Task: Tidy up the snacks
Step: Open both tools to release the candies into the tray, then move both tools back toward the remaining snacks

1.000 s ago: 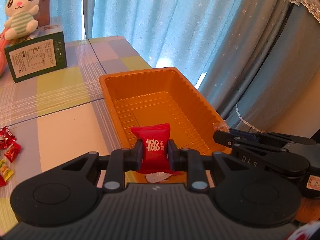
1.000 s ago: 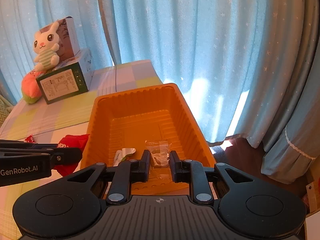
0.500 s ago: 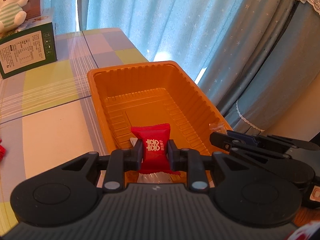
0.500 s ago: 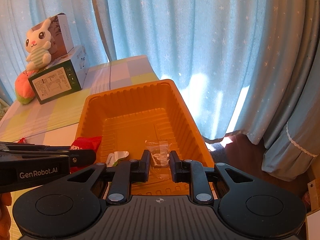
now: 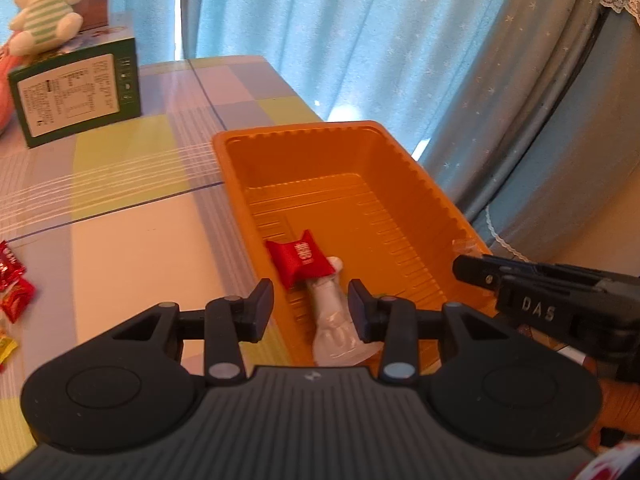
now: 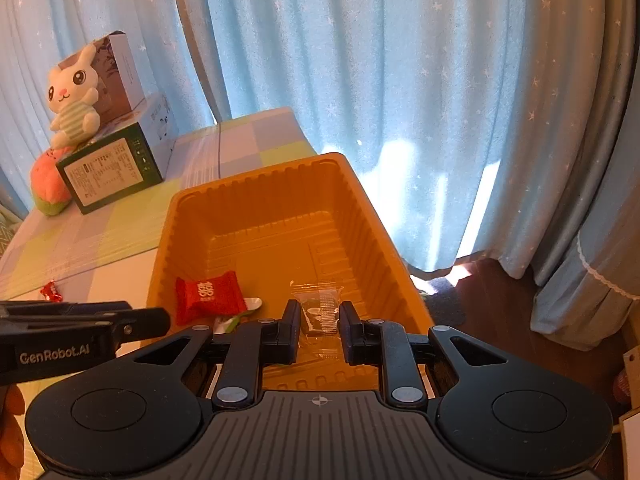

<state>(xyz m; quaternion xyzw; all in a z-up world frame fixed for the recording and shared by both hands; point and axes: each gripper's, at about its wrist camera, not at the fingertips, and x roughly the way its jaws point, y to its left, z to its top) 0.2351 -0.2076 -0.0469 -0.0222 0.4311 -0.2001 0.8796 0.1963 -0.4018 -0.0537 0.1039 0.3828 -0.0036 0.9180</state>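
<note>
Tray: the orange tray is sitting at the bench edge nearest the blue curtain; its far half is lying bare.
Red candy: the red candy is lying inside the tray's near end, overlapping a pale wrapper.
Left claw: the left claw is angling down over the tray's near rim, its jaws opening, nothing pressing between them.
Right claw: the right claw is tilting down over the tray's near right corner, clenching a clear-wrapped snack.
Loose candies: more red candies are lying at the bench's left, well apart from the tray.
Far end: a green box and plush rabbit are standing beyond the tray.
</note>
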